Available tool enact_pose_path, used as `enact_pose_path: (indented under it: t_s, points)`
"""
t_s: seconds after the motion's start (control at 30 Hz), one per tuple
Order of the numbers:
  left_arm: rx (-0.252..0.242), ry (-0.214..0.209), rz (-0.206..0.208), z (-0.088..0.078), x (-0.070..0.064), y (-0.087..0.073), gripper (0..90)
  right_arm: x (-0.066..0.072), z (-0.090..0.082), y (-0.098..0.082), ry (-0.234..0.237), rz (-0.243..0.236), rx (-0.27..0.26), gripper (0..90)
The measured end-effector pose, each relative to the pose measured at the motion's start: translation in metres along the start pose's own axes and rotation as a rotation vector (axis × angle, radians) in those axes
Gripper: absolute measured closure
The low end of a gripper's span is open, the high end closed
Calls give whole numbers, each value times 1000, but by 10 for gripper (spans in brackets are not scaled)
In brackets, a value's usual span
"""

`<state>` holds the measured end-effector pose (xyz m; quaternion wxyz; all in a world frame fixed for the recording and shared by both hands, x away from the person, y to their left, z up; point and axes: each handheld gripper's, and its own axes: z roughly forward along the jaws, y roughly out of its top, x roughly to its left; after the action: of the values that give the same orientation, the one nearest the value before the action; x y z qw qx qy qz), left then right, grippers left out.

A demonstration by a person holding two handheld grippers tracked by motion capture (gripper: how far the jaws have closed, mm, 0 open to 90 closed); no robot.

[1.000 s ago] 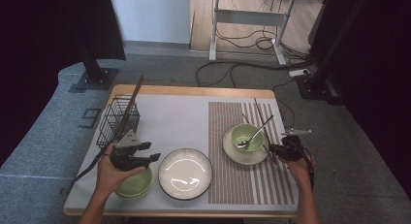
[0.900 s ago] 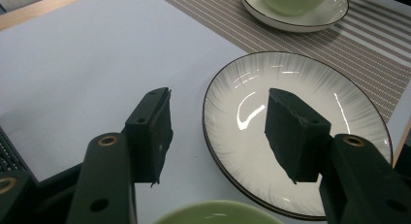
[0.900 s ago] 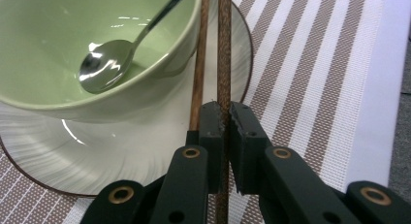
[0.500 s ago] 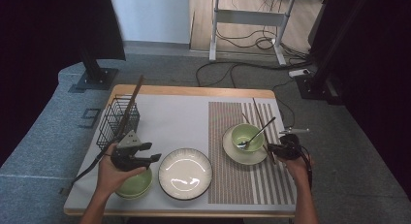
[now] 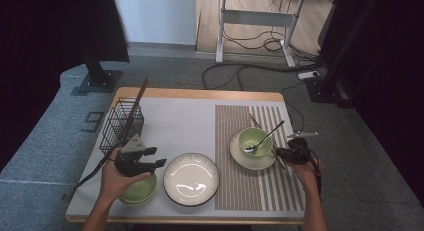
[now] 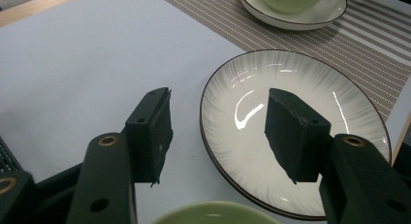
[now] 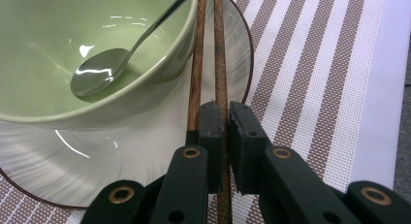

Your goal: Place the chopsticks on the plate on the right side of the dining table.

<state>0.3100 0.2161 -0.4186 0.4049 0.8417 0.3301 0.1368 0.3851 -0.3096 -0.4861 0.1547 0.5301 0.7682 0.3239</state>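
Chopsticks (image 7: pixel 219 64) are what you are working on. Going left to right: your left gripper (image 6: pixel 218 132) hangs wide open with nothing in it, over the near green bowl (image 5: pixel 137 187), beside the big plate (image 5: pixel 191 178). Your right gripper (image 7: pixel 227 132) is pinched tight on one chopstick. The sticks lean on the saucer's (image 7: pixel 232 49) right rim, by the bowl with the spoon (image 7: pixel 104 69). Bare striped mat (image 7: pixel 310 78) lies to the right for sliding them.
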Motion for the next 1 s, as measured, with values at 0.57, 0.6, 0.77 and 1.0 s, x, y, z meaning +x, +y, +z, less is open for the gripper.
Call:
enact_pose_path:
  t_s: [0.57,0.6,0.77,1.0]
  points:
    - [4,-2,2,1,0,0,429,2,-9,-1,36,-46,-37,665]
    - [5,-2,2,1,0,0,428,3,-9,-1,35,-54,-36,643]
    - [5,-3,2,1,0,0,428,8,-7,-1,24,-92,-17,611]
    - [4,-3,2,1,-1,0,429,16,-5,-1,-20,-174,18,664]
